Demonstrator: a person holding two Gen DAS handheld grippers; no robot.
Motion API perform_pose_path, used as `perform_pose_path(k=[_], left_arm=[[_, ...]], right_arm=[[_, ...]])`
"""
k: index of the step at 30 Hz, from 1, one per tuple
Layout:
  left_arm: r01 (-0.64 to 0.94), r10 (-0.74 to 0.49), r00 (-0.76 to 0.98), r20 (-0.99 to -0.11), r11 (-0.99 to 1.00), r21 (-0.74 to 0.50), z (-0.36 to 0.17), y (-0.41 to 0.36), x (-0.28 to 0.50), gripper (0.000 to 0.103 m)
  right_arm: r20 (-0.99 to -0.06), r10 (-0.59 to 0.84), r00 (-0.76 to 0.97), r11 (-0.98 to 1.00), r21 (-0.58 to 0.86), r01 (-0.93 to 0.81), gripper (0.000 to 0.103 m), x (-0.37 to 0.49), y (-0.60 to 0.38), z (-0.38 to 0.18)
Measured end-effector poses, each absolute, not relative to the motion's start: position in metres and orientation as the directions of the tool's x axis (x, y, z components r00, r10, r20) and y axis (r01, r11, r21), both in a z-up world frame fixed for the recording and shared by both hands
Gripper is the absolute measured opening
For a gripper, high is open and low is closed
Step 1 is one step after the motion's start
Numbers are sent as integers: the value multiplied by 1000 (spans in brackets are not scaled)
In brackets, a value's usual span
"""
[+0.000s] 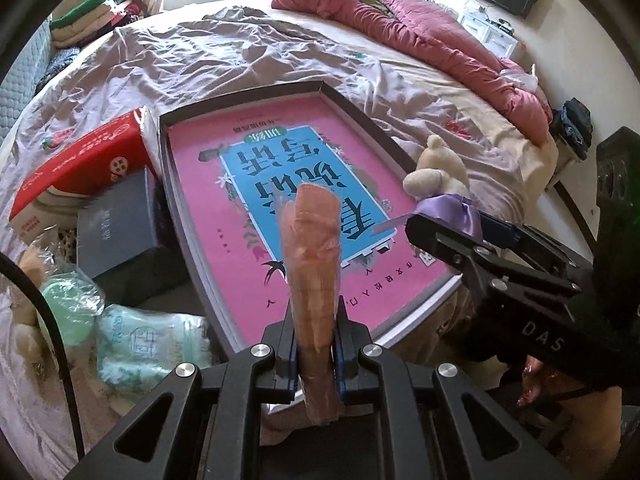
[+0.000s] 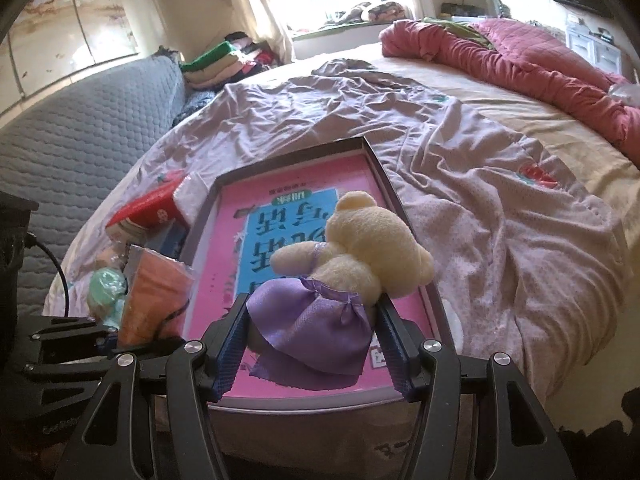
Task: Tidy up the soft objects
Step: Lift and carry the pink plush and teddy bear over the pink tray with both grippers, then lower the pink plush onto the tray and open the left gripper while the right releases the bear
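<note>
- The left gripper [image 1: 316, 344] is clenched on an orange cloth in a clear wrapper [image 1: 314, 264], holding it upright above the near end of the shallow box [image 1: 332, 94], whose floor shows a pink and blue printed cover.
- The right gripper [image 2: 312, 332] is grasping a cream teddy bear in a purple dress [image 2: 360, 248] by its skirt, the jaws half spread around the fabric; the bear hangs over the box's near right corner.
- Nothing soft lies inside the box yet (judging by both views, its floor is bare), so the sorting looks to be at an early stage, with two items about to go in.
- Left of the box, on the bed [image 1: 240, 52], wait green wrapped packs [image 1: 132, 340] and another plush toy [image 1: 30, 276], beside a red carton [image 1: 84, 164] and a dark box [image 1: 120, 228].
- Still to do, I judge: set down both held items, then fetch those to the left of the box.
</note>
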State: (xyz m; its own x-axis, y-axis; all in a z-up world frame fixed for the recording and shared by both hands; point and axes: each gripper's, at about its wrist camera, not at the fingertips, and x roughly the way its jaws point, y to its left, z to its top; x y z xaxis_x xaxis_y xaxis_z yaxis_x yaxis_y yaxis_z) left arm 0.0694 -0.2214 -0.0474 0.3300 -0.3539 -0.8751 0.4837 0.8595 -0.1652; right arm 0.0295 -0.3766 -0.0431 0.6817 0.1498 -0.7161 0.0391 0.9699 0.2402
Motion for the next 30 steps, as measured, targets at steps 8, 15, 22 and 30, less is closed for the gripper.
perform_pose_path(k=[8, 15, 22, 30], left_arm=[[483, -341, 313, -886, 861, -161, -59, -231, 78, 14], [483, -332, 300, -894, 861, -157, -68, -234, 78, 14], [485, -328, 286, -900, 860, -159, -76, -236, 78, 14], [482, -324, 280, -904, 862, -160, -80, -236, 77, 14]], right_arm=[[-737, 157, 657, 974, 227, 22, 62, 37, -376, -53], [-755, 165, 634, 975, 220, 8, 63, 38, -376, -61], [-765, 146, 628, 981, 194, 8, 65, 40, -373, -67], [-771, 139, 621, 983, 181, 5, 66, 41, -370, -70]])
